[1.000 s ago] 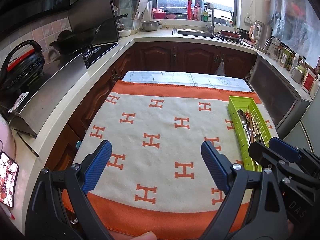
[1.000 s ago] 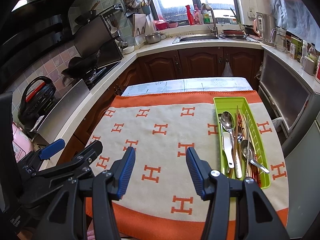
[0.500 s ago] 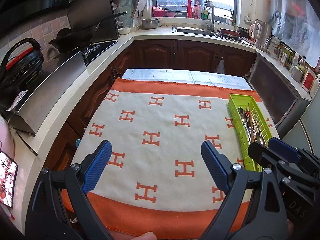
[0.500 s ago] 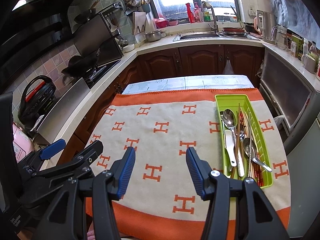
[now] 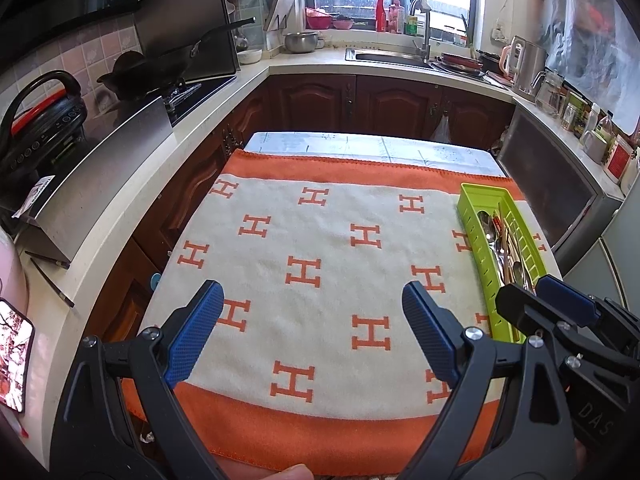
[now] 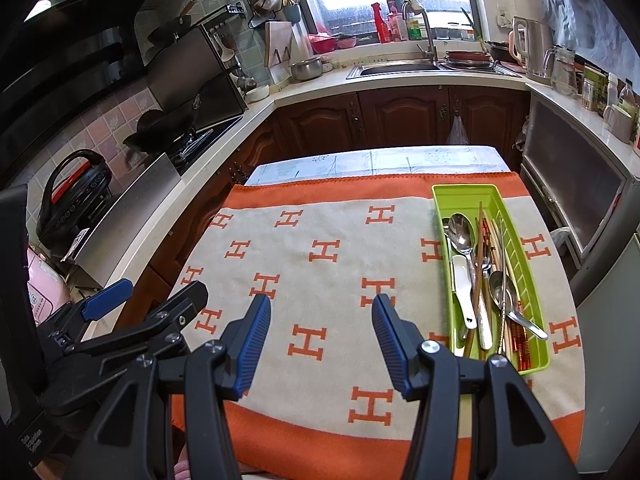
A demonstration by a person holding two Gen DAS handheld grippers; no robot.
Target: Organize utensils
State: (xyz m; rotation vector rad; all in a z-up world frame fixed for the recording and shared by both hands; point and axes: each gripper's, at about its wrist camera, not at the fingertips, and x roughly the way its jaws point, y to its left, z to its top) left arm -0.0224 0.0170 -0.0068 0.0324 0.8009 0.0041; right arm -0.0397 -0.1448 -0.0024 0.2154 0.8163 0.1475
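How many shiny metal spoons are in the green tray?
3. One lies at the far end of the green tray, bowl up; two sit mid-tray. More may hide under the chopsticks.

Cream blanket [image 6: 328,280] with orange H marks and an orange border spread right across the table, a pale patterned cloth [image 6: 376,162] peeking out at the far edge. Over on the left counter, a black wok [image 5: 148,70] sits on the hob, and nearer, a black cooker with a red-trimmed handle [image 5: 38,120]. Steel bowl [image 6: 306,68] by the corner, chopping board [image 6: 278,46] propped behind it. Sink [image 6: 396,68] under the bright window, tap [image 6: 420,20] arching over, red spray bottle [image 6: 378,22] on the sill. Kettle [image 5: 526,60] on the right counter. Dark wooden cabinet doors [image 5: 396,106] below. A phone screen [image 5: 14,354] glows at the left edge.
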